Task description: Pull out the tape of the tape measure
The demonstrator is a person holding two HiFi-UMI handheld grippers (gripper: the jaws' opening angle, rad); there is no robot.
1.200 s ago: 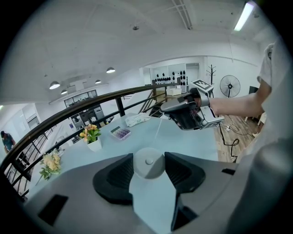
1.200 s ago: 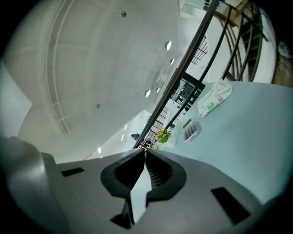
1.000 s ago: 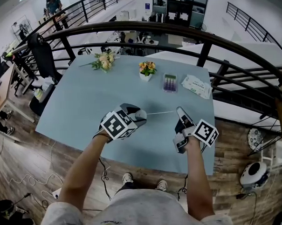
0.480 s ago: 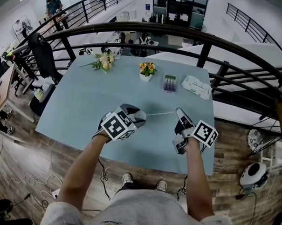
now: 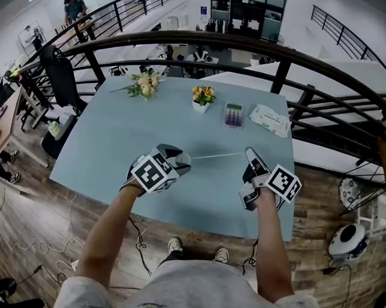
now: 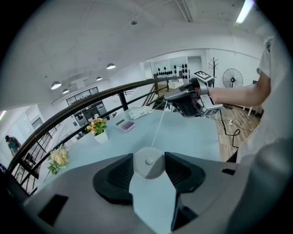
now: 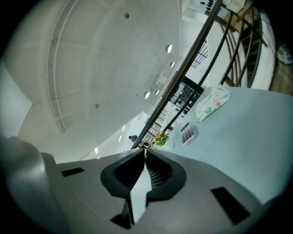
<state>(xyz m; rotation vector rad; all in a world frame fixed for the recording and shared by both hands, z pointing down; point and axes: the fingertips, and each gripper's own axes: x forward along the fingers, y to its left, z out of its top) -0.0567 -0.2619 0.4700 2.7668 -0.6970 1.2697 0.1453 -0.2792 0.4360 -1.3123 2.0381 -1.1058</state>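
Note:
A small round white tape measure [image 6: 148,165] sits between the pads of my left gripper [image 6: 149,170], which is shut on it. In the head view this case [image 5: 183,160] is at the left gripper [image 5: 178,161] over the middle of the pale blue table [image 5: 115,134]. A thin white tape [image 5: 215,155] stretches from it rightwards to my right gripper [image 5: 249,153]. The right gripper [image 7: 144,154] is shut on the tape's end [image 7: 139,188], a white strip running back between its jaws. From the left gripper view the tape [image 6: 158,128] rises to the right gripper [image 6: 183,101].
At the table's far side stand a small pot of orange flowers [image 5: 202,96], a loose bouquet [image 5: 143,84], a purple box [image 5: 233,113] and a pack of wipes [image 5: 268,117]. A dark railing [image 5: 278,57] curves behind the table. The near table edge [image 5: 202,223] lies just below both grippers.
My left gripper has shifted left with the tape measure, and the stretch of tape between the two grippers has grown longer. The right gripper has stayed almost in place.

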